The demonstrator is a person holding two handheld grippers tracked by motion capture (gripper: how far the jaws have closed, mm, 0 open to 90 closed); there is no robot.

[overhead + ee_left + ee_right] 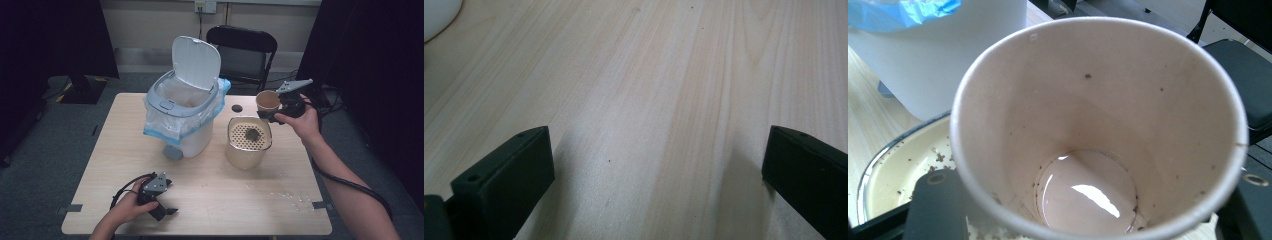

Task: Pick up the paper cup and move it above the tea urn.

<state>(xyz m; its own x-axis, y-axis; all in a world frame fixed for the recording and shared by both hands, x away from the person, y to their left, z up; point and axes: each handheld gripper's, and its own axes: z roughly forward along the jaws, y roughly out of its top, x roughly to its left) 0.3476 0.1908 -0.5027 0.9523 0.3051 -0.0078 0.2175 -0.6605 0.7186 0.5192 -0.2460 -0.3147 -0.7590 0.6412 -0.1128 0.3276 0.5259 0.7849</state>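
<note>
- The right gripper [274, 114] sits at the upper right of the high view, held in the person's right hand [300, 120], its jaws clamped on a paper cup [267, 101] that it holds above the table's [215, 200] far right part.
- In the right gripper view the cup [1098, 125] takes up most of the frame, its mouth facing the camera; a little brownish liquid [1088, 192] pools at the bottom and dark specks dot the inner wall.
- Just below the cup in the high view stands a cream strainer pot [248, 142], a dark clump on its perforated insert; its rim [893, 165] shows at the lower left of the right gripper view.
- Left of centre stands a white bin [185, 107] with its lid up and a blue-edged liner.
- The left gripper [162, 210] rests at the lower left of the high view, on the table near its front edge.
- In the left gripper view its jaws stand wide apart over bare wood [649, 100], with nothing between them.
</note>
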